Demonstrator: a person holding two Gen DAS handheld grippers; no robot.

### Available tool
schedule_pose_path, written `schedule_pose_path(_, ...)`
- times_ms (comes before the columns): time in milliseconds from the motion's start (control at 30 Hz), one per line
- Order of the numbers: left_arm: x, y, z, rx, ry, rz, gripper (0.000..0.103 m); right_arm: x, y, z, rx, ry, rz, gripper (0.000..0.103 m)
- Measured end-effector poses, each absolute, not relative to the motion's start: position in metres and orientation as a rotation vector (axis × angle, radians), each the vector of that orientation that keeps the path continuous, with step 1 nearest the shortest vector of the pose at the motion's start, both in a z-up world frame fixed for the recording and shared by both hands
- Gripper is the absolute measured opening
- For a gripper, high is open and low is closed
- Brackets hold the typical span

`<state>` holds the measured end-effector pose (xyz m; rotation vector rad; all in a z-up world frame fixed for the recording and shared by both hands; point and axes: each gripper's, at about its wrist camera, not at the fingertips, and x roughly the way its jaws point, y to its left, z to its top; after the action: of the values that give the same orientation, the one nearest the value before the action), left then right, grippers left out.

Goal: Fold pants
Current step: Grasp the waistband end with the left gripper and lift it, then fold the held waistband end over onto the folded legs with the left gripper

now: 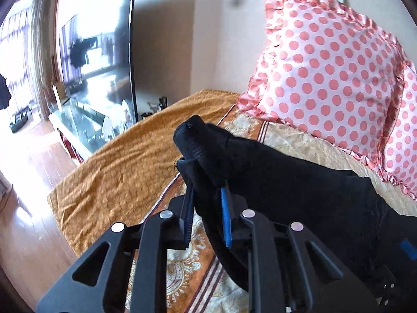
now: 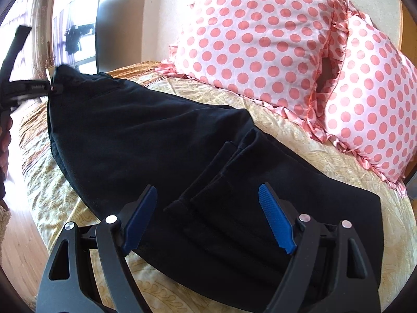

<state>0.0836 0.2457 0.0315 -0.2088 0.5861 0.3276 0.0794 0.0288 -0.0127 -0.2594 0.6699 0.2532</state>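
Two tongs working: left tongs (image 1: 206, 182) are pinching the waistband corner of black pants (image 2: 146, 140) lying across the bed (image 2: 325, 156); right tongs (image 2: 208, 216) are hovering spread over the leg hems. Soft, limp cloth; probably best gripped at hems.

Two pink-dotted pillows with ruffled edges lean against the pale wall at the head of the bed, the nearer pillow (image 2: 250, 31) partly overlapping the second pillow (image 2: 370, 99) beside it. Under them lies a cream and gold patterned bedspread (image 2: 299, 135), and an orange textured blanket (image 1: 125, 167) drapes over the bed's edge. Past the bed stands a large dark television (image 1: 104, 60) (its screen mirrors bright windows) on a glass-topped stand (image 1: 78, 125), above a wooden floor (image 1: 34, 208)
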Motion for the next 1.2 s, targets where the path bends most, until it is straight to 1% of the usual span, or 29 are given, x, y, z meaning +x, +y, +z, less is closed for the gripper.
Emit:
schedule_pose_path(100, 0.087, 0.221, 0.052, -0.157, 0.541, 0.288, 0.017, 0.076, 0.015, -0.009, -0.241, 0.658, 0.234, 0.083)
schedule_pose_path(233, 0.093, 0.193, 0.074, -0.127, 0.496, 0.225, 0.016, 0.073, -0.013, -0.006, -0.205, 0.647, 0.186, 0.087)
schedule_pose_path(367, 0.097, 0.161, 0.098, -0.105, 0.454, 0.146, 0.016, 0.070, -0.042, -0.005, -0.164, 0.649, 0.133, 0.087)
schedule_pose_path(533, 0.094, 0.097, 0.131, -0.033, 0.386, 0.023, 0.016, 0.064, -0.083, -0.003, -0.097, 0.639, 0.055, 0.087)
schedule_pose_path(633, 0.090, 0.048, 0.140, 0.011, 0.369, -0.082, 0.016, 0.059, -0.106, -0.002, -0.067, 0.632, 0.009, 0.087)
schedule_pose_path(800, 0.091, -0.031, 0.129, 0.026, 0.400, -0.284, 0.016, 0.046, -0.149, -0.004, -0.009, 0.625, -0.080, 0.087)
schedule_pose_path(1000, 0.107, -0.098, 0.080, 0.018, 0.545, -0.448, 0.016, 0.027, -0.201, -0.011, 0.039, 0.638, -0.204, 0.088)
schedule_pose_path(1100, 0.108, -0.128, 0.068, 0.051, 0.544, -0.452, 0.016, 0.019, -0.220, -0.015, 0.056, 0.646, -0.249, 0.088)
schedule_pose_path(1200, 0.104, -0.145, 0.073, 0.052, 0.536, -0.492, 0.016, 0.012, -0.233, -0.017, 0.063, 0.646, -0.282, 0.088)
